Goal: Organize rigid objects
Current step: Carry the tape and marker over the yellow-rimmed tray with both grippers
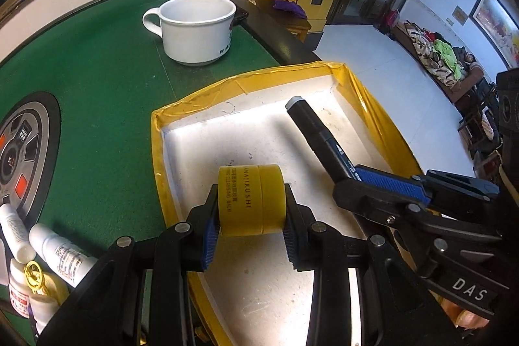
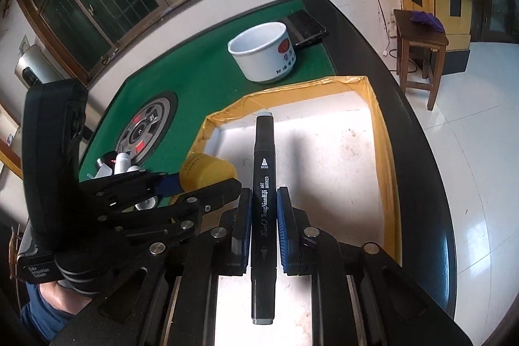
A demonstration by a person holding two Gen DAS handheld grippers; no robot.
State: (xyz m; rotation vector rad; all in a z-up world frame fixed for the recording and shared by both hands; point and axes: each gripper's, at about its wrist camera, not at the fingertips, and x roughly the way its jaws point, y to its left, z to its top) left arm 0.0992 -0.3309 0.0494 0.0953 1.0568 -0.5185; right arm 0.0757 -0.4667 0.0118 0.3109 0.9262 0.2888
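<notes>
1. Left gripper (image 1: 251,227) is clamped on the yellow jar (image 1: 251,200), pads on its two flat ends, so the round body lies sideways and can't roll out of the grip.
2. Jar hangs over the near-left part of the tray (image 1: 194,101), above the white floor; can't tell if it touches.
3. Right gripper (image 2: 264,226) is closed tight on the black marker (image 2: 263,216), gripped mid-barrel, so both ends stick out balanced, cap pointing toward the far tray wall.
4. Marker is also over the tray, right of the jar, the two tools just beside each other.
5. Judgement: both items were carried in together to drop in the tray; release is the likely next step.
6. Mug (image 1: 198,28) stands on the green table (image 1: 97,80) beyond the tray, untouched.
7. White bottles (image 1: 58,252) lie in a cluster at the near left, outside the tray, probably still to sort.
</notes>
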